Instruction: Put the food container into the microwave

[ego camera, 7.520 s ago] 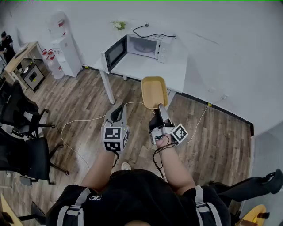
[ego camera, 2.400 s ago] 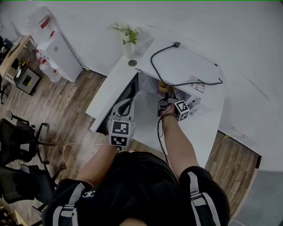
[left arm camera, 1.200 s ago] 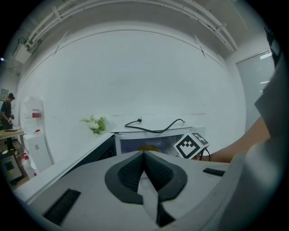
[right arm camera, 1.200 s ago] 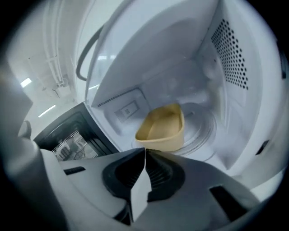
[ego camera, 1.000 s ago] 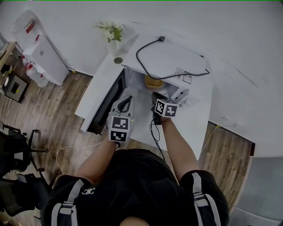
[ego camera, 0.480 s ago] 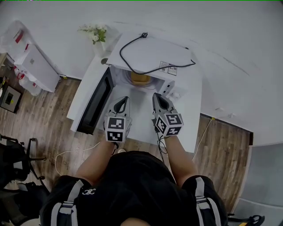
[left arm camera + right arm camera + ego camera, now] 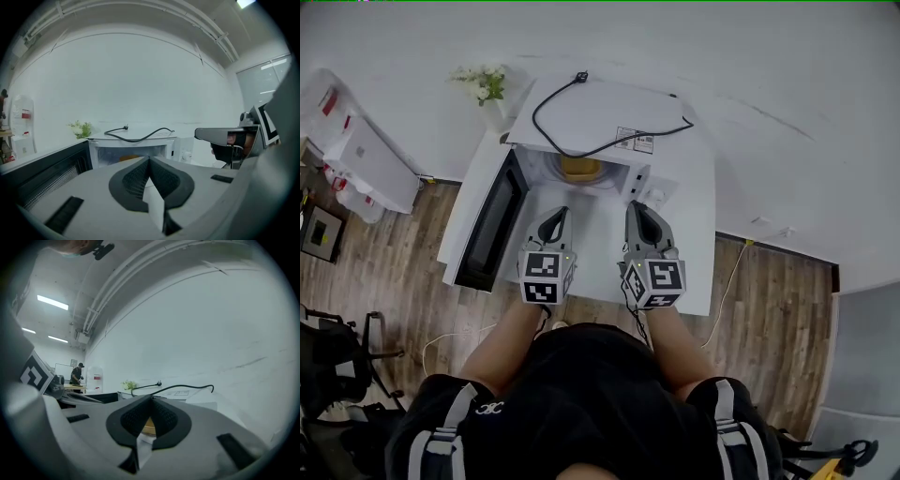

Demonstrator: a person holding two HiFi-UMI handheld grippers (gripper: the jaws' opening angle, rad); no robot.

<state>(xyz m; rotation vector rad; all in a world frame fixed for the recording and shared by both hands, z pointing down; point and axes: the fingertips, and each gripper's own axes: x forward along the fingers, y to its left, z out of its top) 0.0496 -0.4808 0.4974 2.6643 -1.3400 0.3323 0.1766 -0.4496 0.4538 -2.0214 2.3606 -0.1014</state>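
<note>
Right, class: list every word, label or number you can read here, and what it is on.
No text reads clearly.
Sticker on the microwave: print too small.
Red label on the water dispenser: blurred.
Cubes on the left gripper and right gripper: square patterns, no words.

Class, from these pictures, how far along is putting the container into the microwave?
Done: the container sits inside the microwave. In hand: nothing; the left tongs and right tongs are shut and empty, out in front of it. Left: little; the door stands open, so shutting it may follow.
</note>
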